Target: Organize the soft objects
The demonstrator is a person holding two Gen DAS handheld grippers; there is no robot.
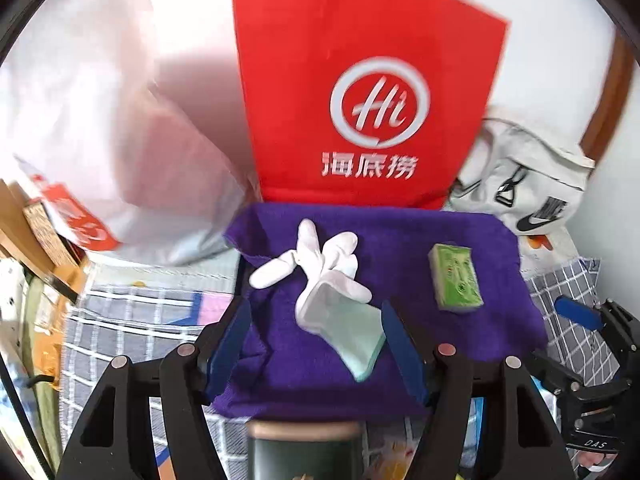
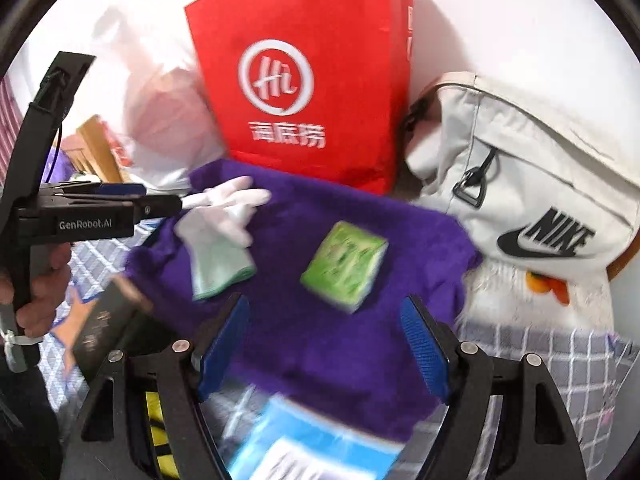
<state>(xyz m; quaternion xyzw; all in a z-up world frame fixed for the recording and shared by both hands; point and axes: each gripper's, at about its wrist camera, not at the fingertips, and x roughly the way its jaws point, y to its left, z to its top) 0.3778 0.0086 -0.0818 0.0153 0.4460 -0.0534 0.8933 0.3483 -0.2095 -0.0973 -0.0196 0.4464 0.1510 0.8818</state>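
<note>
1. My left claw (image 1: 316, 344) stands wide open over the near edge of the purple towel (image 1: 460, 328), holding nothing; the cuff of the white glove (image 1: 332, 300) lies between its blue pads (image 1: 230, 344), touching neither.
2. My right claw (image 2: 324, 344) is likewise spread wide and empty, hanging above the near part of the towel (image 2: 340, 344), with the green packet (image 2: 346, 266) just beyond its tips.
3. Seen from the right wrist, the left claw (image 2: 160, 204) reaches in from the left, level with the glove (image 2: 218, 236).
4. The glove lies crumpled on the left half of the towel, fingers pointing far, pale green cuff near.
5. The packet (image 1: 456, 278) sits flat on the right half, apart from the glove.
6. A red bag (image 1: 360, 92) stands upright at the towel's far edge.
7. A white plastic bag (image 1: 100, 120) slumps to its left; a white Nike bag (image 2: 532, 184) rests to its right.
8. A checked sheet (image 1: 140, 320) spreads beneath the towel; a dark box (image 2: 108, 328) and a blurred blue pack (image 2: 312, 444) lie at the near edge.
</note>
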